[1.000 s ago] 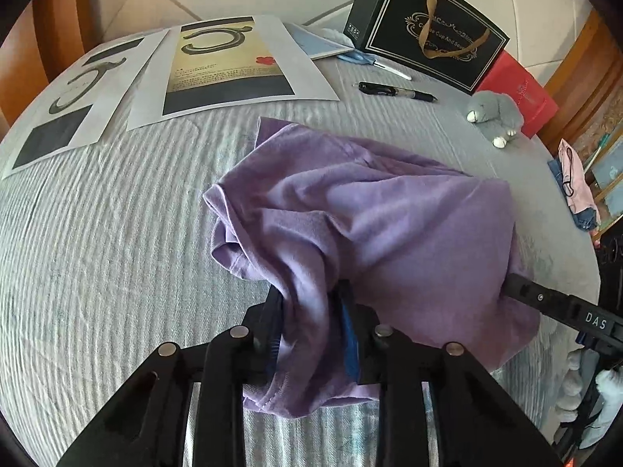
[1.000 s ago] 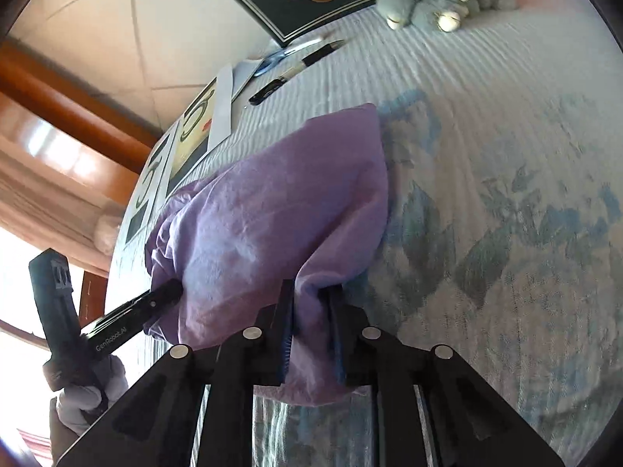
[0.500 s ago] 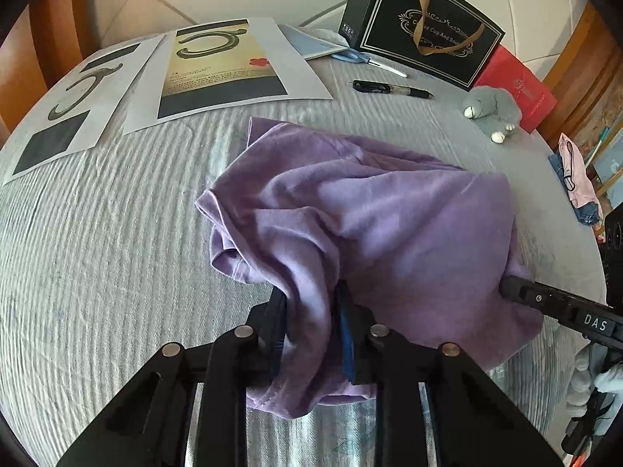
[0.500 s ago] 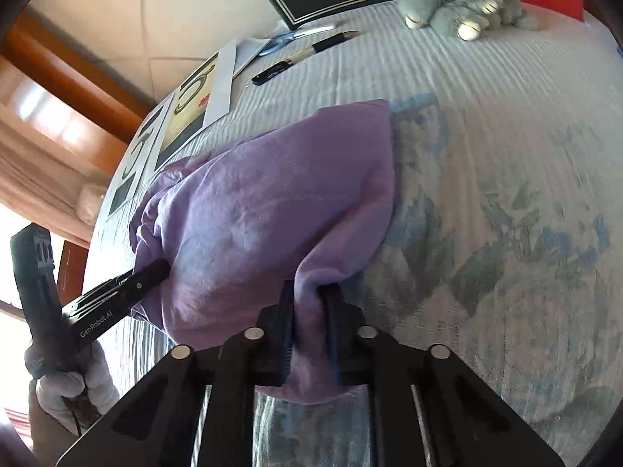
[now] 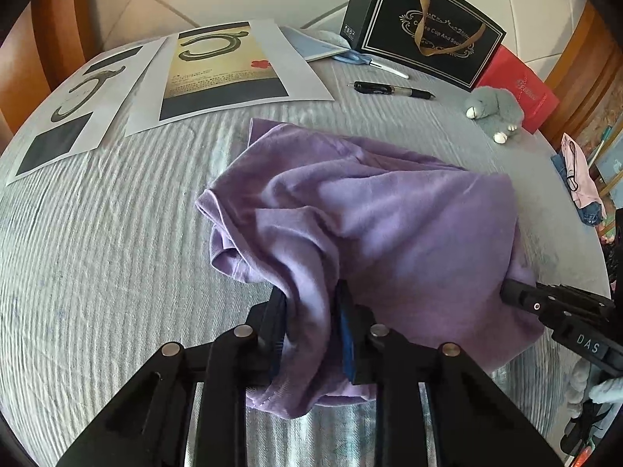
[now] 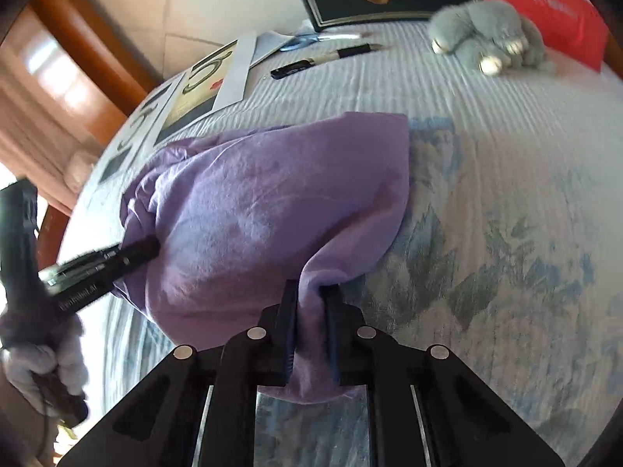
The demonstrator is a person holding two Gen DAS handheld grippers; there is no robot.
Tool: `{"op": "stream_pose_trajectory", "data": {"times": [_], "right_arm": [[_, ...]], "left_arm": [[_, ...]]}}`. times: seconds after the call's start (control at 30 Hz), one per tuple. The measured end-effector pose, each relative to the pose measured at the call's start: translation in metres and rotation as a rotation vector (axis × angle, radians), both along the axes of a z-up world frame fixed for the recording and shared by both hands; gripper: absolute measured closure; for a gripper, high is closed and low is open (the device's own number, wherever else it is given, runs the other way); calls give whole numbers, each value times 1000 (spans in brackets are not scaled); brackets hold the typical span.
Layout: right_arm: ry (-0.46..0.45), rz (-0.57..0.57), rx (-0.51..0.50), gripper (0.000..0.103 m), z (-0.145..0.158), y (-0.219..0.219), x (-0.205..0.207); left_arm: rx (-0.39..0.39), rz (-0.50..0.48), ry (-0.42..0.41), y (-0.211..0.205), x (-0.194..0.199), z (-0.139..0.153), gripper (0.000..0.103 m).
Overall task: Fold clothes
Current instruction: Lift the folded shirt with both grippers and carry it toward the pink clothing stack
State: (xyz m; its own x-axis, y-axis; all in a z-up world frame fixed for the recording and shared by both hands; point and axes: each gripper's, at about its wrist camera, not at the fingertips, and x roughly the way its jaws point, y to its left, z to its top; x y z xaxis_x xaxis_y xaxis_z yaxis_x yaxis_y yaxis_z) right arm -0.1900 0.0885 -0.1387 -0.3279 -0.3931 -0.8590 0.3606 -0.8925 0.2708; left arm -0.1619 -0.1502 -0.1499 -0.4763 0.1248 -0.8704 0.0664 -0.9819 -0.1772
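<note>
Striped, ribbed grey bed with faded blue floral print, carrying a bunched purple shirt mid-bed, soft matte knit, slack and creased, hems stitched; behind it glossy prints, a stiff black bag, a fuzzy grey plush, a pen. Mid-fold by the look of it: left gripper clenched on a thick wad at the near edge, just tightened on it, right gripper clamped on a thinner pinch at the other near corner. Next, probably: lift both together, pull taut to shed creases, carry the near edge over to the far edge, lay flat, then release.
</note>
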Motion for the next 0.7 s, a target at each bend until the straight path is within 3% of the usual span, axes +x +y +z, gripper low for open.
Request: {"op": "stream_pose_trajectory", "data": {"times": [0.1,0.2,0.53,0.7], "right_arm": [[95,45,102,91,1,-13,9],[151,57,147,93,3,-17,15],[301,33,51,95,66,14,34],[308,23,52,95,83,36,61]], "left_arm": [[-19,-4,20,3,3,0,82],[13,21,13,-1,3,2,88],[54,-17,123,17,29,63,89],[69,-70,131,40,50,81,89]]}}
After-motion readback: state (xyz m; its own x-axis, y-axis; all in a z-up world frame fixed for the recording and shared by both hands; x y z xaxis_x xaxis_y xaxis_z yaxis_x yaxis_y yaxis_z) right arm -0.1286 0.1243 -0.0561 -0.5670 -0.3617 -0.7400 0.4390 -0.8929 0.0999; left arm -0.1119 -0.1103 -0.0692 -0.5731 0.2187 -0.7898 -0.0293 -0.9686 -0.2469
